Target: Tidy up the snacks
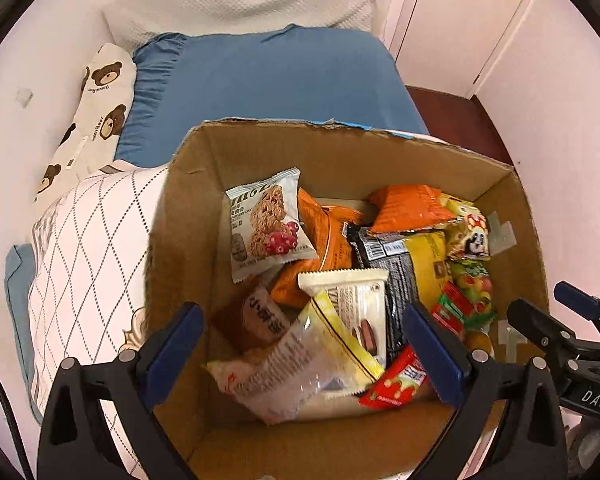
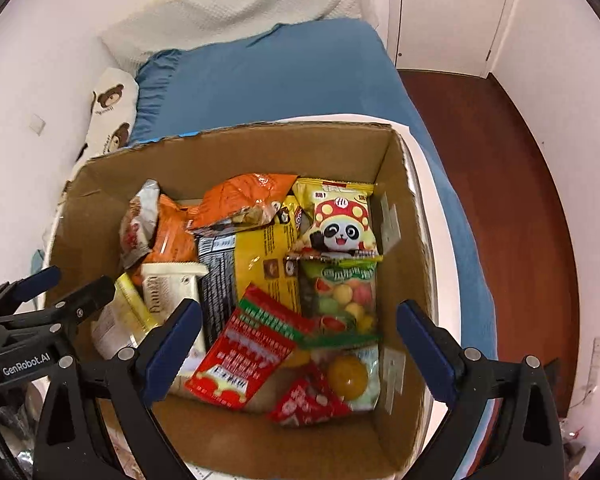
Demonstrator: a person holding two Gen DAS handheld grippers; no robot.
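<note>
An open cardboard box (image 1: 188, 200) (image 2: 400, 200) on the bed holds several snack packets. Among them are a white oat-bar packet (image 1: 266, 220), orange bags (image 1: 408, 206) (image 2: 244, 196), a panda packet (image 2: 340, 228), a fruit-candy bag (image 2: 340, 300), red packets (image 2: 252, 344) (image 1: 396, 384) and a clear bag (image 1: 296, 364). My left gripper (image 1: 310, 352) hovers open and empty above the box's near left part. My right gripper (image 2: 300, 352) hovers open and empty above the near right part. Each gripper shows at the edge of the other's view.
The box sits on a bed with a blue sheet (image 1: 268, 80) (image 2: 280, 76). A quilted white cover (image 1: 88, 248), a bear-print pillow (image 1: 100, 112) and a white blanket (image 1: 240, 4) lie around it. Walls, white doors (image 1: 460, 20) and dark wooden floor (image 2: 500, 180) lie beyond.
</note>
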